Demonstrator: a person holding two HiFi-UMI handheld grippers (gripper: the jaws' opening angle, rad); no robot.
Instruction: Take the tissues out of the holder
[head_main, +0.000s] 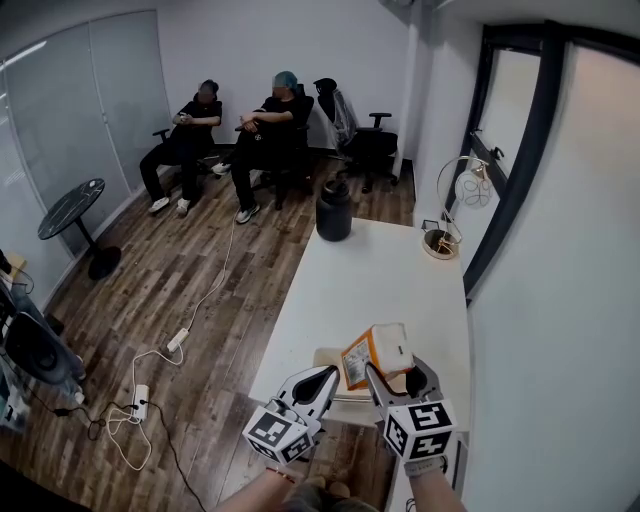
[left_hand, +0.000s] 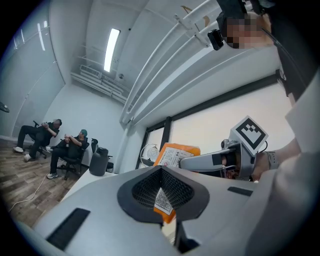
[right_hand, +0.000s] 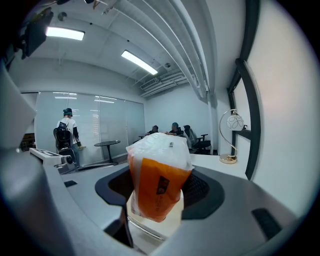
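Jaws of the right gripper (right_hand: 158, 176) stand wide apart and clamp the tissue pack (right_hand: 159, 186) across its orange body, with the clear-wrapped white top projecting beyond the jaw tips. Jaws of the left gripper (left_hand: 161, 169) are closed tip to tip with nothing seen pinched between them; the orange pack and its printed label show only through the gap behind the pads. In the head view the tissue pack (head_main: 376, 352) is raised at the near end of the white surface (head_main: 380, 280), directly over the pale holder (head_main: 327, 358). Whether its lower end is clear of the holder cannot be determined. The right gripper (head_main: 392, 363) points forward along the surface with its marker cube facing up and a hand (head_main: 432, 472) behind it. The left gripper (head_main: 333, 374) is angled inward toward the pack's lower left corner, just beside it; contact cannot be confirmed. At the far end of the surface stand a black jug (head_main: 334, 210) and a gold ring lamp (head_main: 442, 240), well apart from the holder. Two persons (head_main: 262, 135) sit on chairs beyond the surface.
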